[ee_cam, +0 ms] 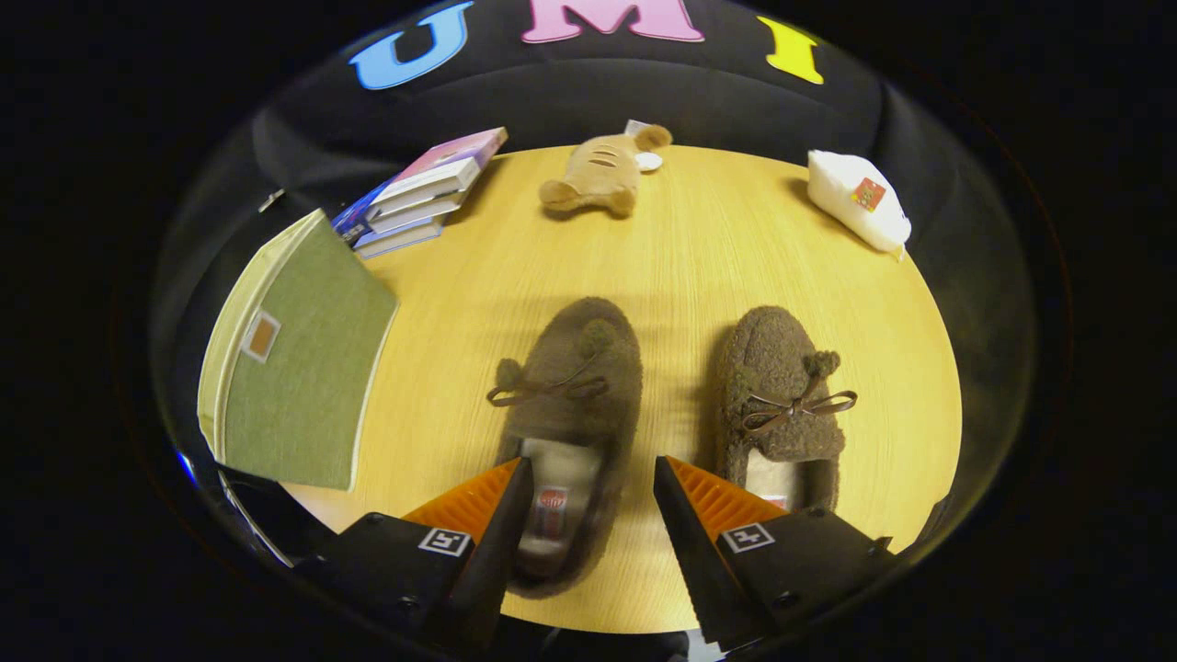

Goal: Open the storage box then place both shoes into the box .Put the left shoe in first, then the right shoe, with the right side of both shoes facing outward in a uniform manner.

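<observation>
- My gripper (588,473) is open, fingers spread above the heel of the left shoe (568,432), gripping nothing.
- The right shoe (782,405) lies just beside it on the table (699,248), toes away from me.
- The box (294,368), green, sits closed left of the shoes.
- Books (423,188), a plush toy (602,170) and a white bag (860,198) lie beyond.

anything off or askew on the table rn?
Mostly tidy. The plush toy lies toppled on its side at the far edge, and the book stack is fanned unevenly. Both shoes sit upright, parallel. Gripper open over the left shoe's heel.
</observation>
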Demonstrator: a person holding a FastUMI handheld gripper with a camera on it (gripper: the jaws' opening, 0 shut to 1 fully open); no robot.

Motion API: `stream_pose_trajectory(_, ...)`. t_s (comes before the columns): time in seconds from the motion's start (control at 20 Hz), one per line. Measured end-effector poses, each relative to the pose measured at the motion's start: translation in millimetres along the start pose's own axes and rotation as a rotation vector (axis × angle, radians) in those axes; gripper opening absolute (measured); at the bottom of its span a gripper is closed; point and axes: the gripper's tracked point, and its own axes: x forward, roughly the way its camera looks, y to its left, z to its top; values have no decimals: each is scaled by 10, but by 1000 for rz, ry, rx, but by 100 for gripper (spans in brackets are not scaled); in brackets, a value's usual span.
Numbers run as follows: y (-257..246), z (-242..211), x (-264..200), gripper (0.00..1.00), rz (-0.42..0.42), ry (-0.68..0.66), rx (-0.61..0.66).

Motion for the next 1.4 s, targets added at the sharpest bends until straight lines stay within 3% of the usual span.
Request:
stream_pose_trajectory(0.1, -46, 35, 113, 75, -14, 2, 29)
stream_pose_trajectory(0.2, -83, 29, 231, 59, -30, 15, 42)
stream_pose_trajectory(0.25, -79, 10, 262, 44, -32, 26, 41)
stream_pose_trajectory(0.45, -90, -18, 266, 7, -26, 51, 70)
stream_pose_trajectory(0.75, -108, 28, 14, 6, -16, 28, 116)
stream_pose_trajectory(1.05, 103, 298, -451, 6, 49, -31, 143)
stream_pose_trajectory(1.4, 838, 890, -1125, 6, 169, -125, 157)
